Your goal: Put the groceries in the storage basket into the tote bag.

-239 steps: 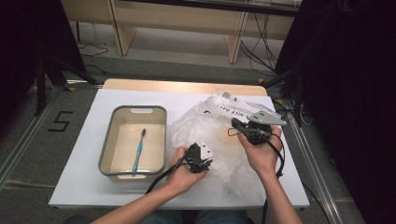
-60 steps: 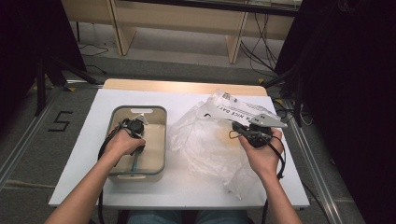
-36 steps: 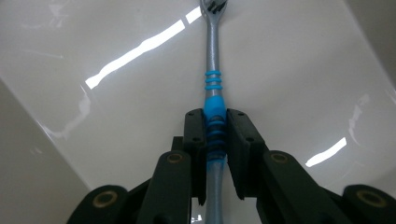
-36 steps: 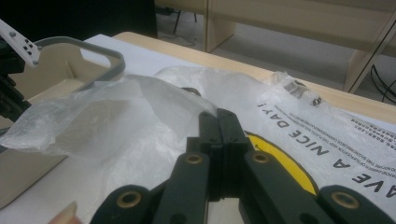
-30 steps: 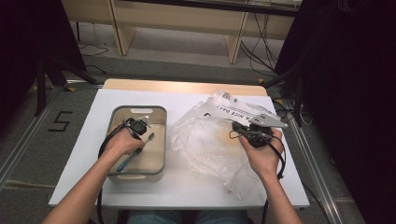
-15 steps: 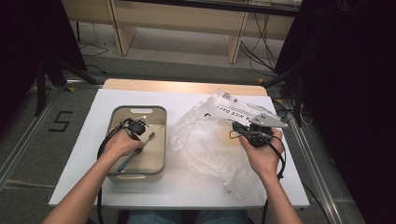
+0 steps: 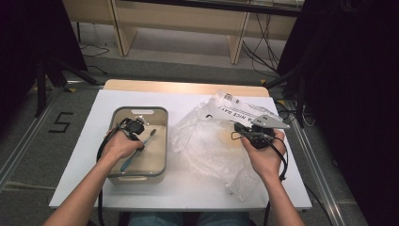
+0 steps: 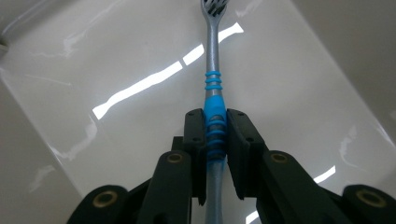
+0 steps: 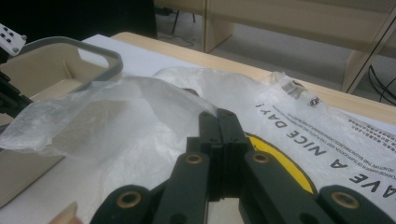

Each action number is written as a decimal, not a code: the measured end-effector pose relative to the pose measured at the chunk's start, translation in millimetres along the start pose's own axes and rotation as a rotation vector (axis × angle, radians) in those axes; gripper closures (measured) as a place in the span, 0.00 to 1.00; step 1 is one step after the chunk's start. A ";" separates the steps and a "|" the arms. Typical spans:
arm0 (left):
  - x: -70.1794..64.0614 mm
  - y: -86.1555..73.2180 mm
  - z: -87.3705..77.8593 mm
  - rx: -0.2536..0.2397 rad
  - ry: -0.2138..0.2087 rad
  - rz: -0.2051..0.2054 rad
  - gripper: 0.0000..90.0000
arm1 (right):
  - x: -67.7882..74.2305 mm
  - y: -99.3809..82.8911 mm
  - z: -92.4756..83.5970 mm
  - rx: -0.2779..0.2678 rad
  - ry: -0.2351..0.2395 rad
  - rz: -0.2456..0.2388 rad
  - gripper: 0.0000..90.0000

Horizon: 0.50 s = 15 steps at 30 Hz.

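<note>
We see the left gripper point(image 8: 215, 140) clamped on the toothbrush point(image 8: 213, 79) inside the tub point(image 7: 116, 175) near the tabletop's left edge, brush axis in line with the jaws, head pointing away. The right gripper point(image 9: 218, 122), jaws closed with nothing seen between them, rests over the plastic bag point(image 7: 207, 141) toward the right edge.

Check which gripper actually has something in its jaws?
The left gripper: its jaws clamp the toothbrush at the blue grip, over the bin. The right gripper is shut, nothing visible between its jaws.
</note>
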<state>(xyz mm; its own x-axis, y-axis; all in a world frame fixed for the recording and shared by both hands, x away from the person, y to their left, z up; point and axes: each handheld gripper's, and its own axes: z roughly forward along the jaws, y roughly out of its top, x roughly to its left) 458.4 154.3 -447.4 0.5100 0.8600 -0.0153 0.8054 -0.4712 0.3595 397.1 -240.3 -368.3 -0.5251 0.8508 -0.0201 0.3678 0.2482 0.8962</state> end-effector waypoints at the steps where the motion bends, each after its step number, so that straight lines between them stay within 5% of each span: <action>1: 0.0 0.0 -0.9 -0.011 -0.001 -0.006 0.87 | 0.0 0.0 0.1 -0.001 0.000 0.000 1.00; 15: 0.1 -2.1 -11.4 -0.132 0.003 -0.022 0.87 | 0.4 0.1 0.1 0.000 -0.001 -0.002 1.00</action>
<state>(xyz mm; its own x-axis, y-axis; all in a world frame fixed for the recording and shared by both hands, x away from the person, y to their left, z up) 453.3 157.6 -437.5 0.4918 0.8704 -0.0216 0.7695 -0.4230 0.4785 397.0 -239.9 -368.2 -0.5249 0.8509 -0.0220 0.3668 0.2495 0.8962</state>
